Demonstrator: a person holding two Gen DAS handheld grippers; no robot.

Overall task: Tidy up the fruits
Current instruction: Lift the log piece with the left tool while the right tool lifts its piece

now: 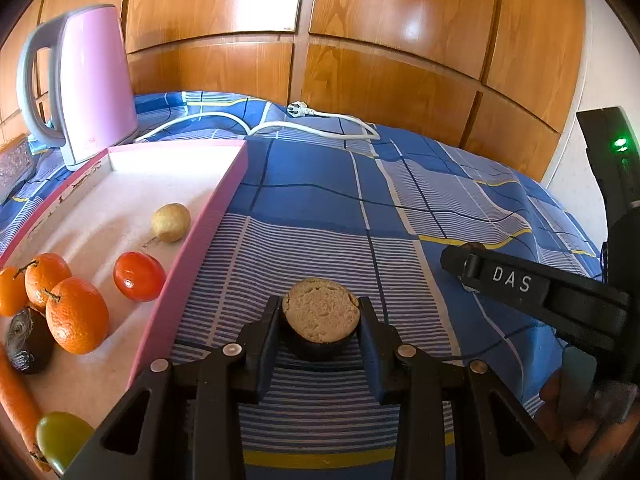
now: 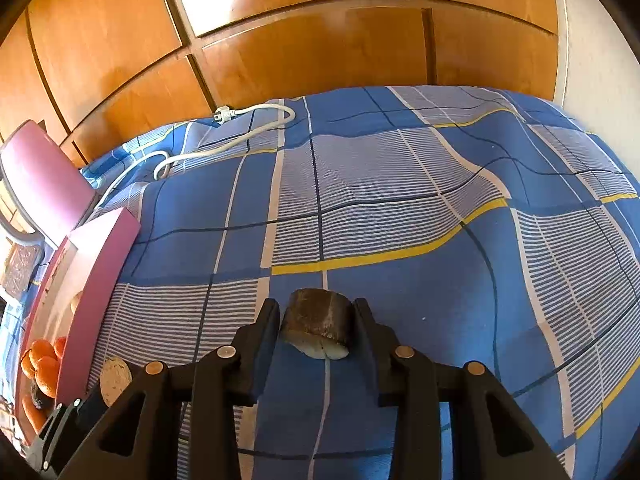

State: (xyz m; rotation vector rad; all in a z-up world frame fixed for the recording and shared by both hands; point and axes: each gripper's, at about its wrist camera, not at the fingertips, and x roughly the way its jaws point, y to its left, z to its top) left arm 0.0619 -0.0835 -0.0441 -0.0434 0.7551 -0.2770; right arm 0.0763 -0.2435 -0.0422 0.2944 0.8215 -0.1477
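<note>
My left gripper (image 1: 321, 322) is shut on a cut fruit half (image 1: 320, 304) with dark skin and a tan cut face turned up, just above the blue checked cloth (image 1: 400, 200). In the right wrist view, my right gripper (image 2: 316, 322) is shut on the other dark-skinned piece (image 2: 318, 316), whose pale cut face points toward the camera. To the left lies a pink-rimmed tray (image 1: 208, 232) that holds oranges (image 1: 76, 314), a red tomato (image 1: 138, 276), a yellowish round fruit (image 1: 170, 222), a dark wrinkled fruit (image 1: 28, 344), a carrot (image 1: 16, 396) and a green fruit (image 1: 60, 436).
A pink kettle (image 1: 92, 84) stands behind the tray's far corner. Its white cord and plug (image 1: 320, 116) trail along the back of the cloth. Wooden cabinet doors (image 1: 400, 40) close off the far side. The right gripper's body (image 1: 520, 284) reaches in from the right.
</note>
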